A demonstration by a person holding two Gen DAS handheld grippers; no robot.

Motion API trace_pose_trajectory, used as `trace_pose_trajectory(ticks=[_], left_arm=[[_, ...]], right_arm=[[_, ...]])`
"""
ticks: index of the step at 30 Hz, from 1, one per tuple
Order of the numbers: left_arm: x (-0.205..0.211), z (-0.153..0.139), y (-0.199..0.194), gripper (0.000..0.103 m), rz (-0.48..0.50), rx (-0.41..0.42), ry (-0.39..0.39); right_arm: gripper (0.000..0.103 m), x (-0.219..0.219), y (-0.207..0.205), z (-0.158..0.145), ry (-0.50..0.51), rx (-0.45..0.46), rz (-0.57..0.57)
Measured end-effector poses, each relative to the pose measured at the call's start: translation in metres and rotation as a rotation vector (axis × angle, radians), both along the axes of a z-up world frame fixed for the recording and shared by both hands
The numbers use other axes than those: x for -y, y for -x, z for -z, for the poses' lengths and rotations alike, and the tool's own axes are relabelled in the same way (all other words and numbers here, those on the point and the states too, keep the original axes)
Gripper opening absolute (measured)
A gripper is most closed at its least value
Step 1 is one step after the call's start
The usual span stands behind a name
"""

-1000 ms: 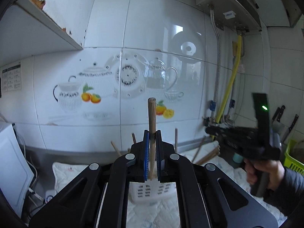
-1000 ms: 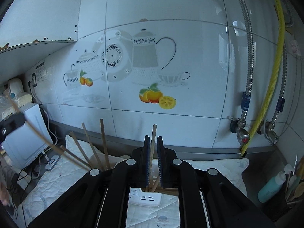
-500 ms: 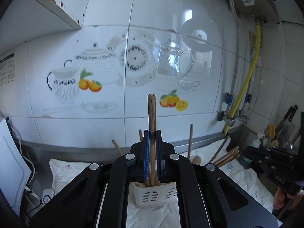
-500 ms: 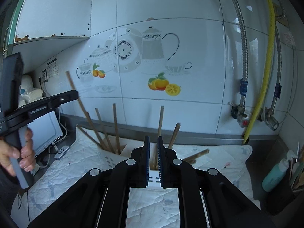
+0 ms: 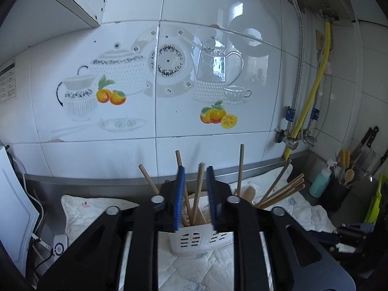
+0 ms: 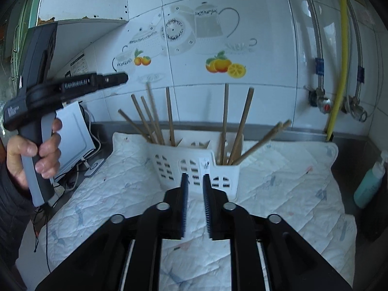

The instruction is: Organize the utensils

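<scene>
A white slotted utensil holder [image 6: 194, 162] stands on a quilted mat [image 6: 278, 194] and holds several wooden chopsticks [image 6: 169, 118] and wooden handles. My left gripper [image 5: 194, 172] is open just above the holder [image 5: 194, 238]; a wooden stick [image 5: 198, 194] stands loose between its jaws, down in the holder. My right gripper [image 6: 194, 178] is open and empty, in front of the holder and apart from it. The left gripper's body [image 6: 72, 86] shows at the left of the right wrist view, held by a hand.
A tiled wall with a teapot and fruit print [image 5: 169, 72] is behind. Metal and yellow hoses [image 6: 339, 72] hang at the right. A teal bottle [image 6: 368, 184] and a dark utensil pot [image 5: 337, 194] stand at the right. A white appliance [image 6: 72, 133] is at the left.
My left gripper opened and let the wooden stick drop into the holder. My right gripper opened a little and pulled back from the holder, empty.
</scene>
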State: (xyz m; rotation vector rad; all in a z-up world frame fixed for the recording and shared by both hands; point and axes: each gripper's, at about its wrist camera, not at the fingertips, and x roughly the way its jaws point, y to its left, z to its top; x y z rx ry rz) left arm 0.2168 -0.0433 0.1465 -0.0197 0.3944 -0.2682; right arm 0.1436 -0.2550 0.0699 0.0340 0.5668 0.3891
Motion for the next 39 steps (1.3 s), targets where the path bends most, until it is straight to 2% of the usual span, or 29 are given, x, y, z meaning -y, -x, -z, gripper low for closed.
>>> trace_pose_trajectory(ticks=[1,3,4,7,10,12,16,18,20,23,29,32,39], left_arm=[[-0.001,-0.002,0.004,0.035,0.0,0.007,0.004],[-0.003,-0.006,0.014,0.037,0.002,0.019,0.006],[-0.004,-0.007,0.02,0.039,0.006,0.021,0.009],[-0.008,-0.007,0.036,0.047,0.001,0.025,0.01],[-0.015,0.0,0.055,0.056,-0.013,0.024,0.016],[-0.02,0.006,0.066,0.057,-0.02,0.014,0.021],[-0.029,0.024,0.09,0.077,-0.035,-0.009,0.016],[-0.032,0.036,0.103,0.083,-0.044,-0.016,0.001],[-0.034,0.048,0.116,0.092,-0.049,-0.028,-0.014],[-0.037,0.064,0.132,0.098,-0.055,-0.041,-0.024],[-0.041,0.091,0.155,0.098,-0.084,-0.082,-0.053],[-0.043,0.096,0.164,0.098,-0.109,-0.075,-0.068],[-0.05,0.103,0.178,0.098,-0.122,-0.077,-0.051]], right_arm=[[0.028,-0.001,0.003,0.003,0.004,-0.005,0.003],[0.044,-0.003,0.012,0.007,0.009,-0.006,0.016],[0.055,-0.004,0.017,0.009,0.011,-0.005,0.021],[0.057,-0.01,0.032,0.014,0.045,0.003,0.04],[0.06,-0.012,0.045,0.019,0.039,-0.005,0.046],[0.064,-0.013,0.052,0.022,0.031,-0.008,0.053],[0.069,-0.013,0.064,0.026,0.01,-0.022,0.073],[0.073,-0.013,0.07,0.028,0.006,-0.026,0.079],[0.076,-0.014,0.075,0.03,0.012,-0.024,0.089],[0.081,-0.016,0.085,0.032,0.018,-0.019,0.097],[0.087,-0.018,0.097,0.036,0.034,-0.002,0.132],[0.088,-0.019,0.101,0.038,0.04,0.001,0.145],[0.089,-0.019,0.104,0.047,0.03,-0.018,0.16]])
